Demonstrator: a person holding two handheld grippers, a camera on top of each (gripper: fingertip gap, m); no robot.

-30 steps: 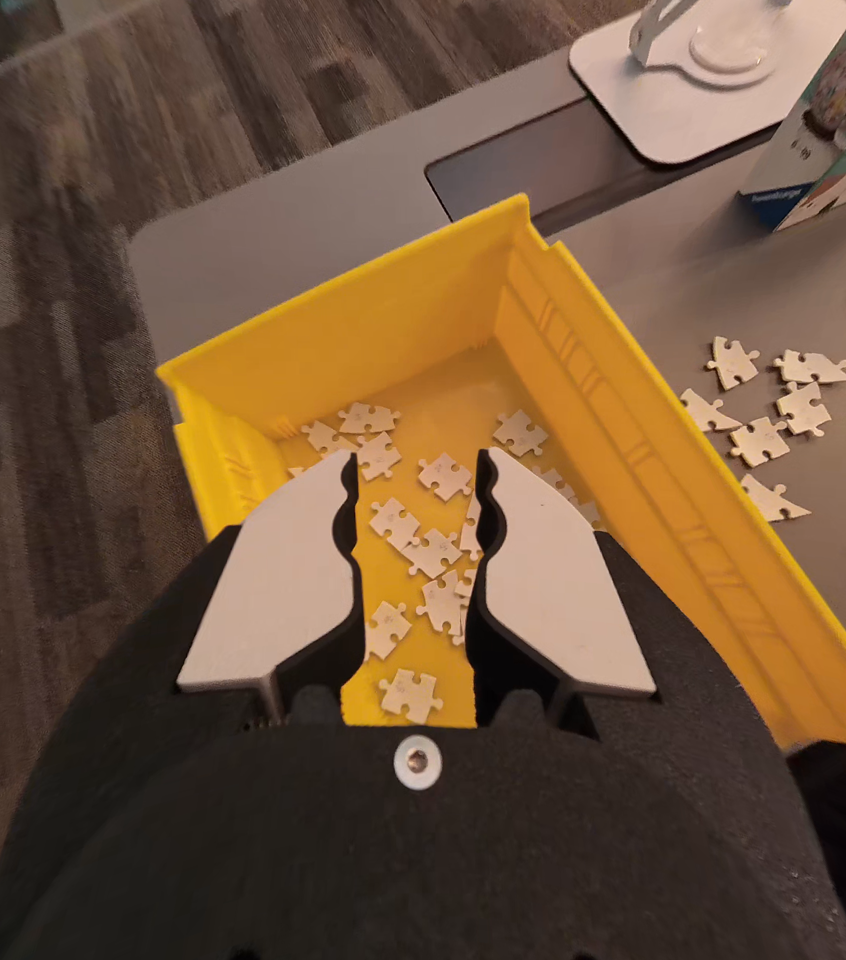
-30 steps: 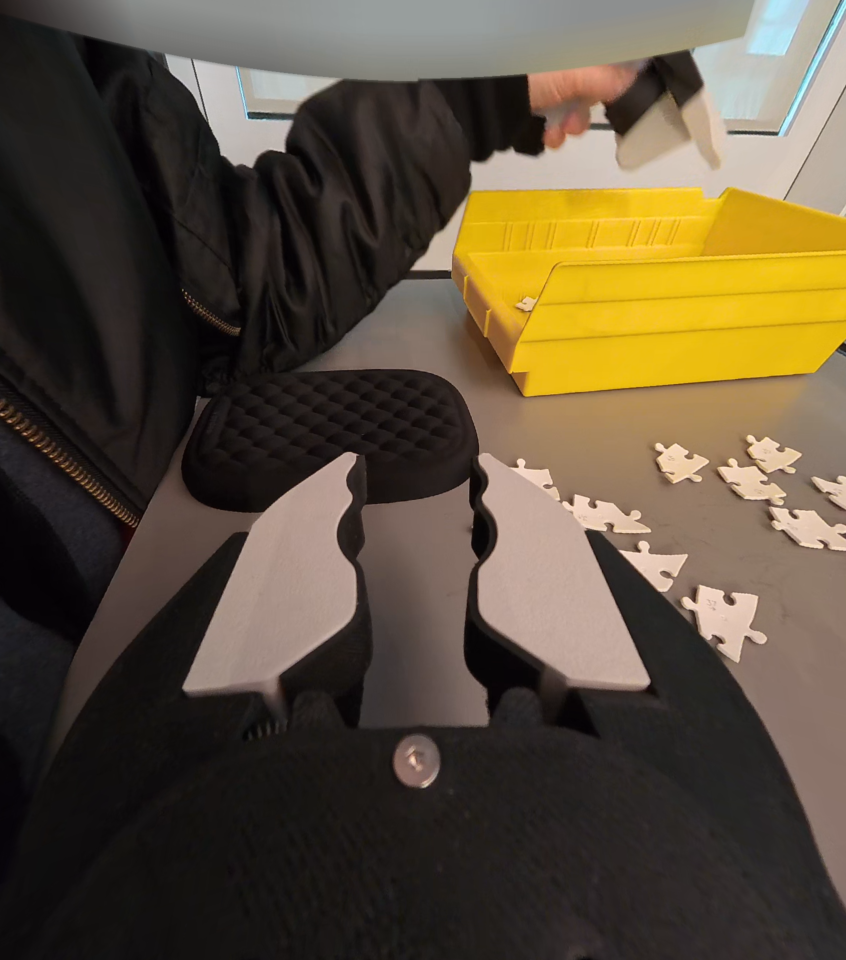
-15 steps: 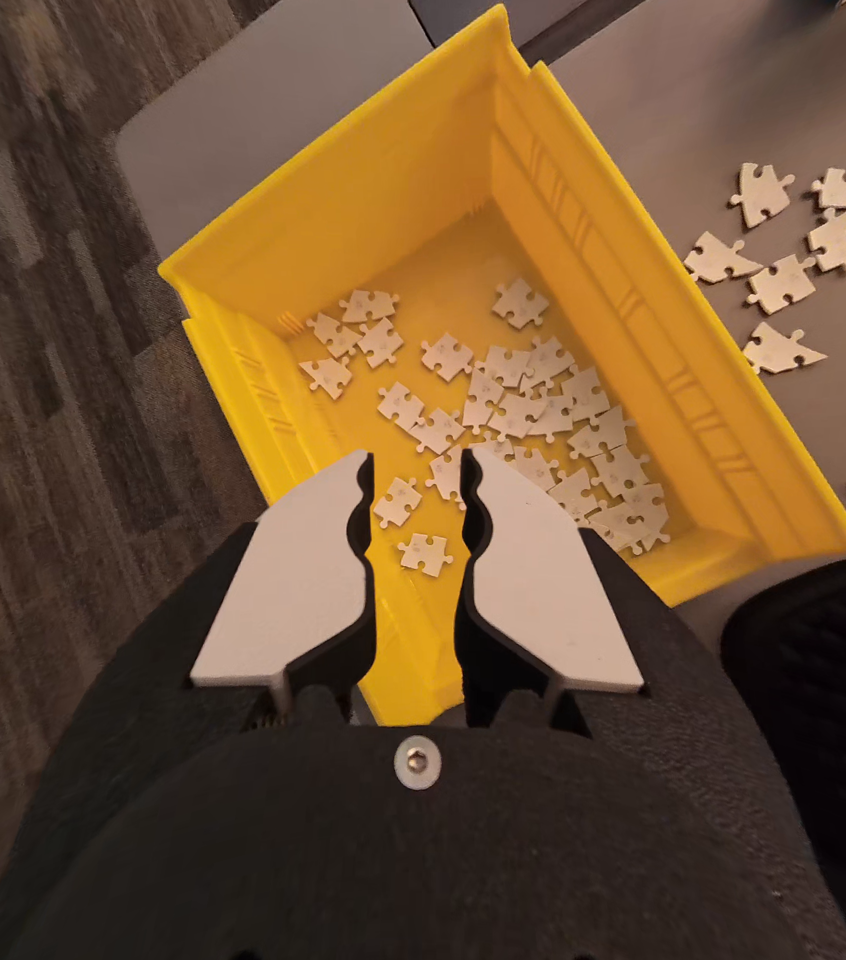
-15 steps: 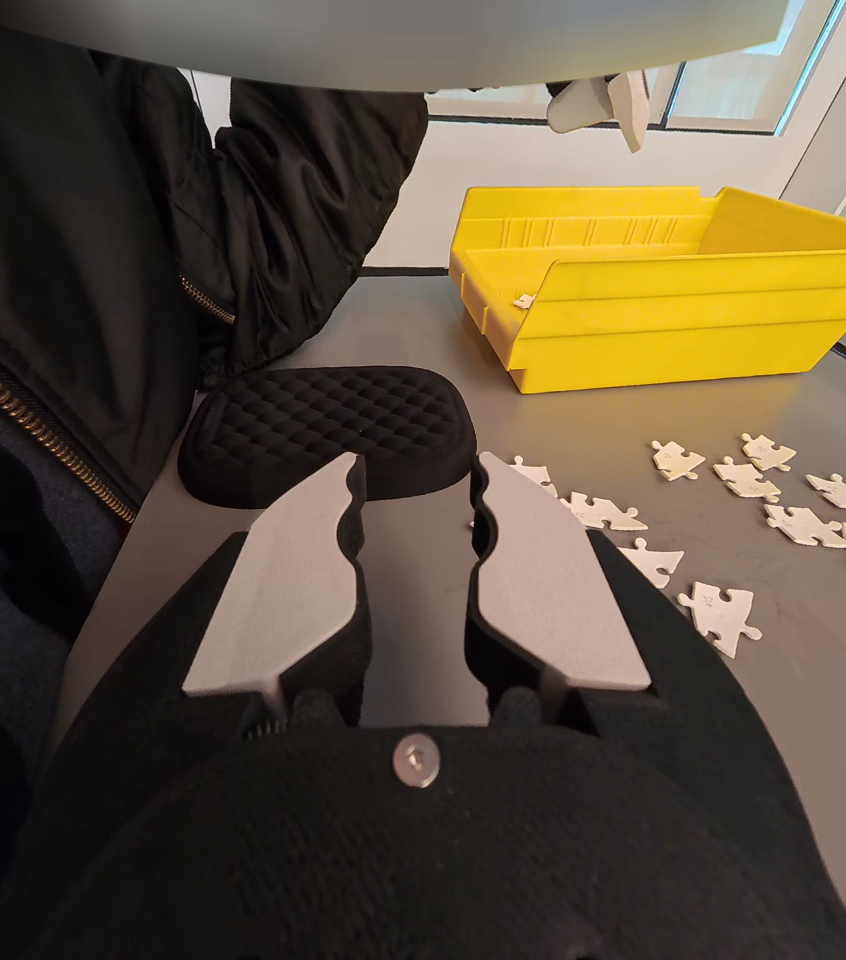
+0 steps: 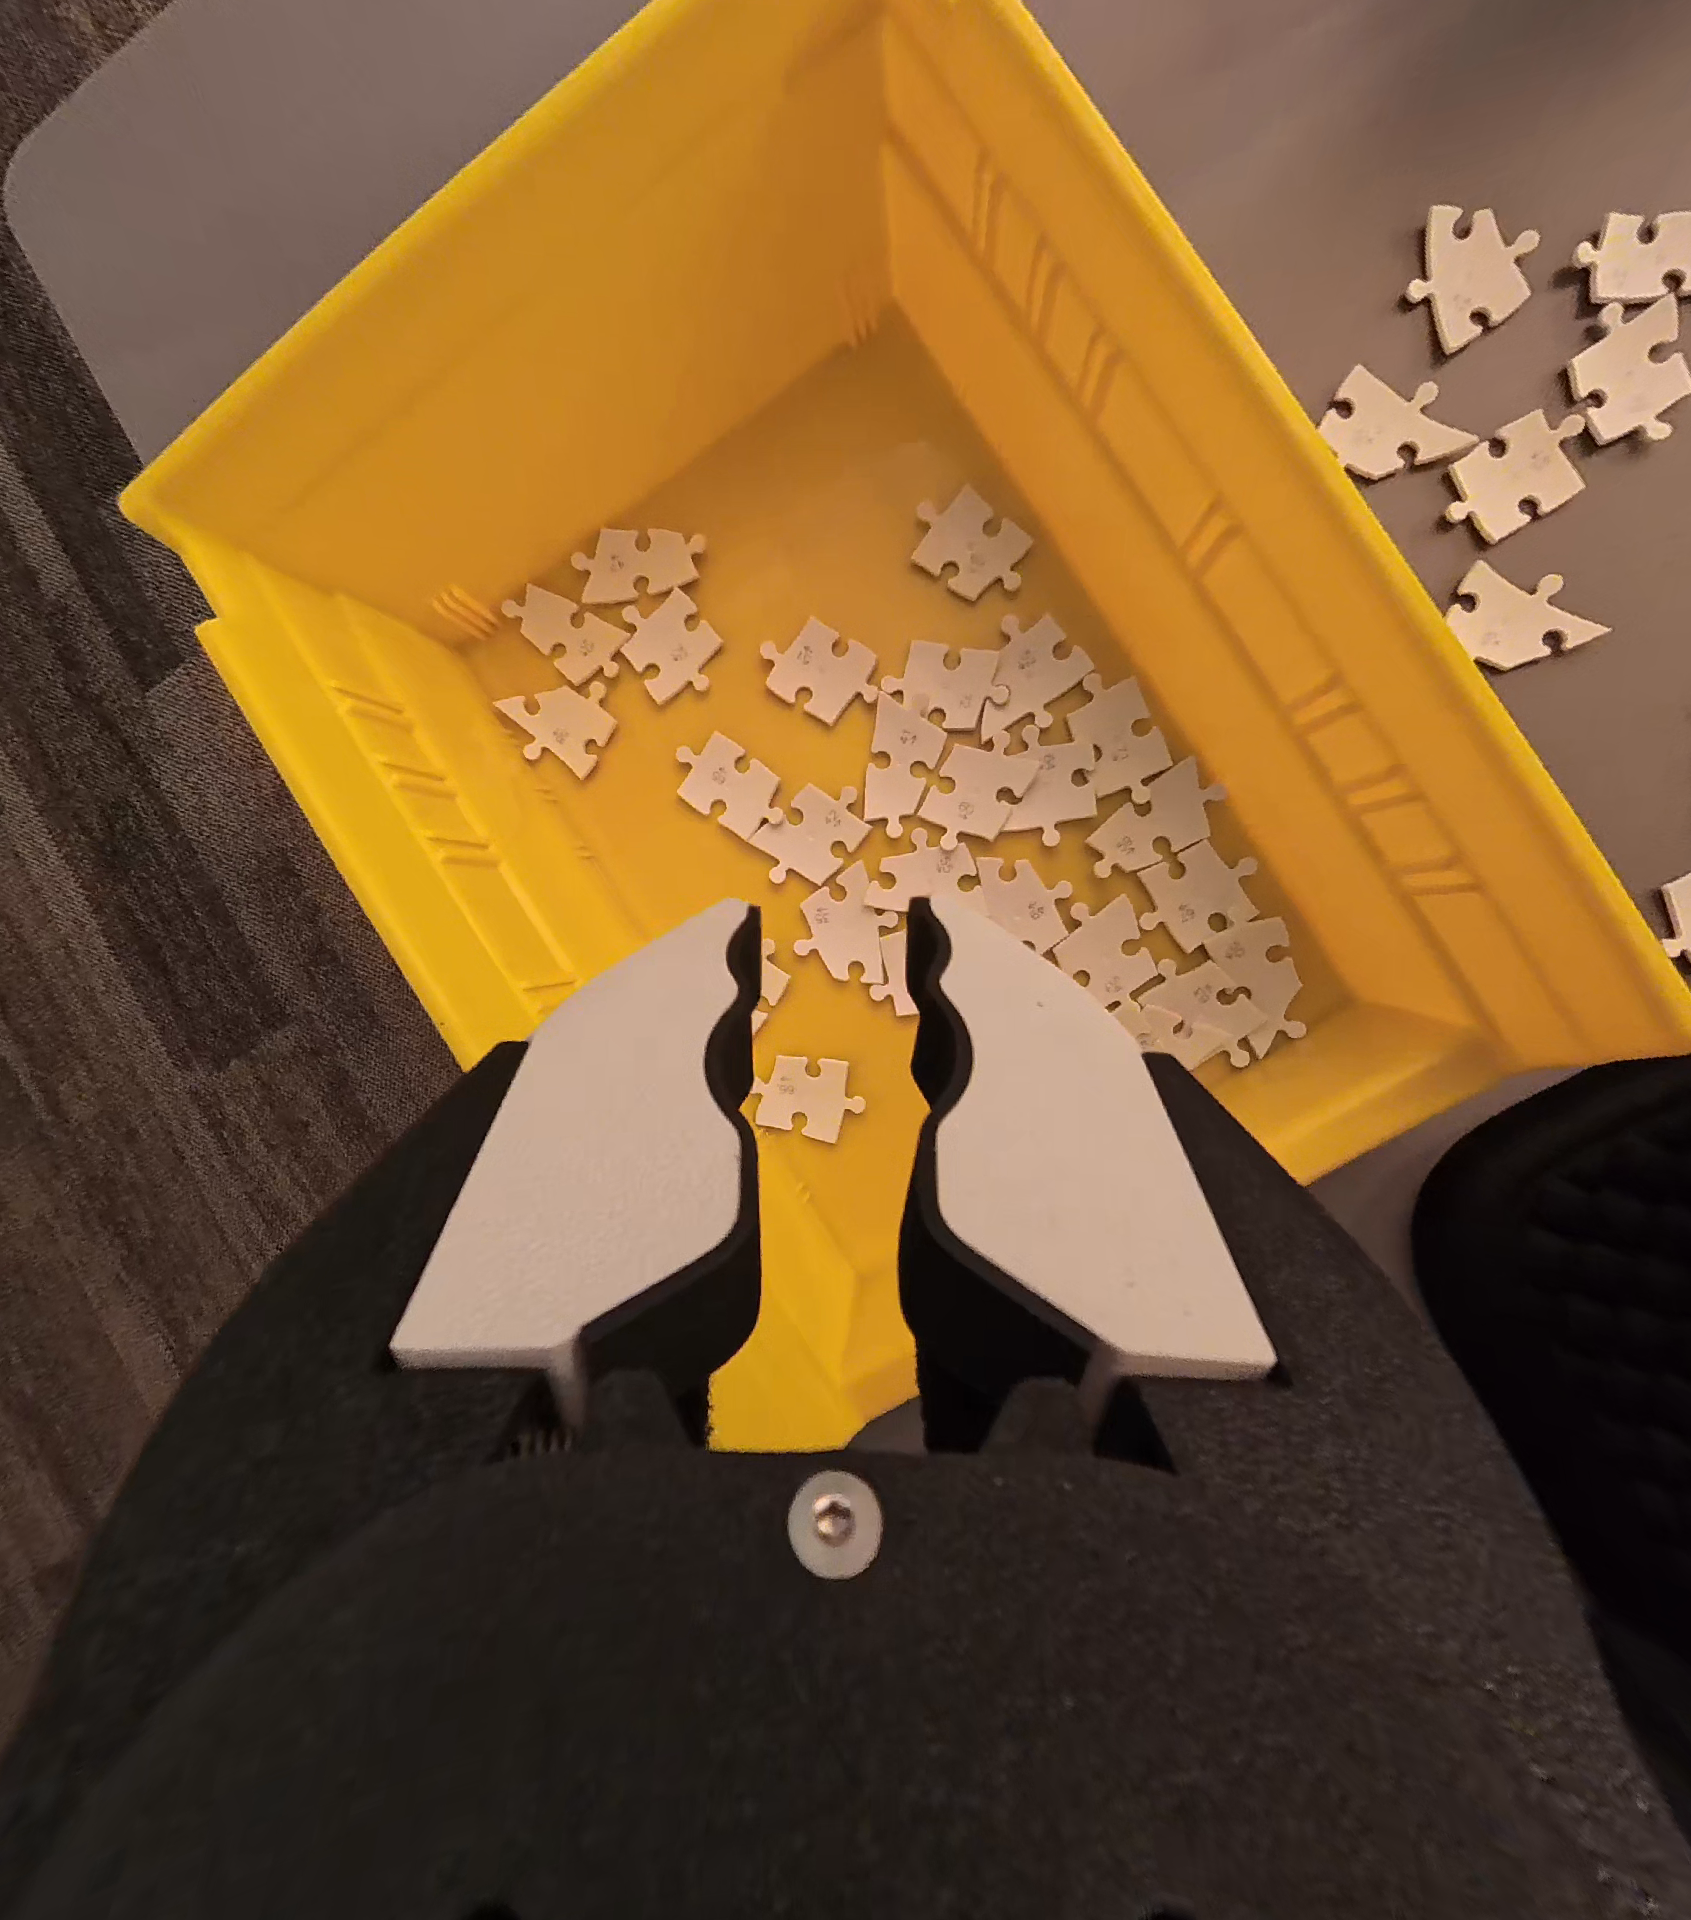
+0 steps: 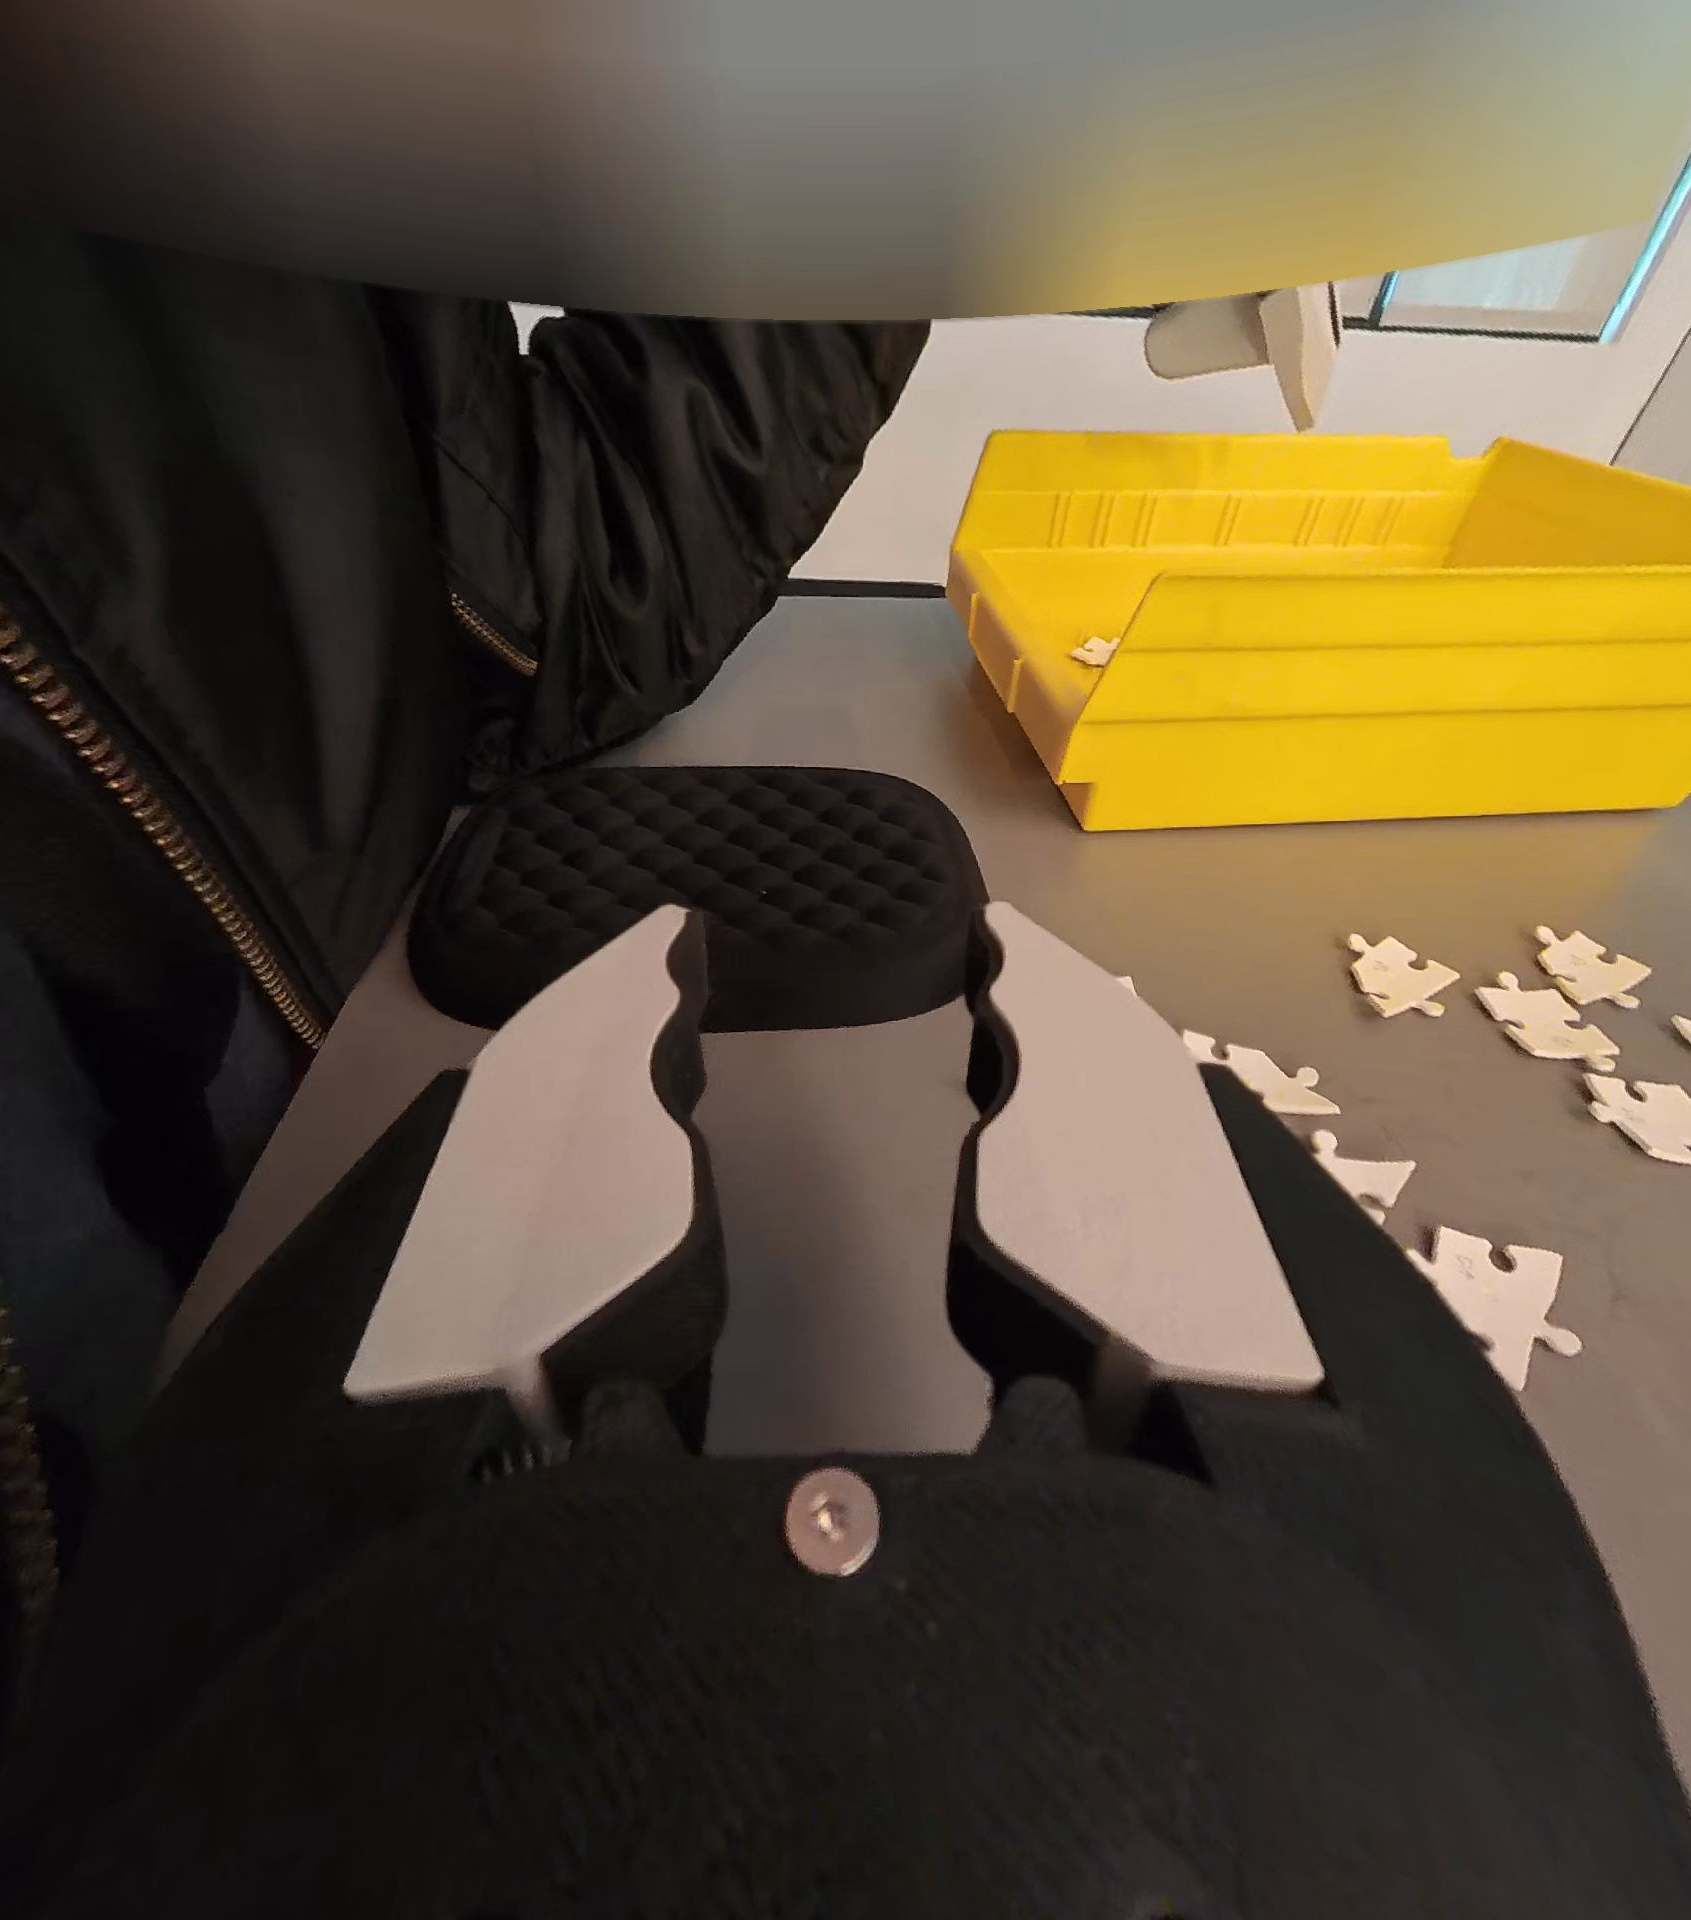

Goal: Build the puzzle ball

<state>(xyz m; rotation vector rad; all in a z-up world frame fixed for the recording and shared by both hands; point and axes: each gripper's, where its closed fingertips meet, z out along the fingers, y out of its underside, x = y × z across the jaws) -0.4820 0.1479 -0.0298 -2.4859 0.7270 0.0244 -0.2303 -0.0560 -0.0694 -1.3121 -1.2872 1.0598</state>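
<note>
A yellow bin (image 5: 1111,540) sits on the grey table and holds several pale puzzle pieces (image 5: 976,790), plain side up. My left gripper (image 5: 830,914) is open and empty, hovering above the bin's near end; one piece (image 5: 805,1096) shows between its fingers, lying on the bin floor below. More pieces (image 5: 1516,473) lie loose on the table right of the bin. My right gripper (image 6: 836,930) is open and empty, low over the table just before a black quilted pad (image 6: 706,883). The bin (image 6: 1392,665) and loose pieces (image 6: 1547,1023) also show in the right wrist view.
The black pad (image 5: 1630,1351) lies at the bin's near right corner. A person's black jacket (image 6: 197,675) fills the left of the right wrist view. The table edge and carpet floor (image 5: 41,831) lie left of the bin. One gripper's finger ends stand about 35 cm off the other's.
My left gripper has risen and pulled back from inside the bin, so the whole bin shows from above, and its fingers have narrowed a little. My right gripper has hardly moved.
</note>
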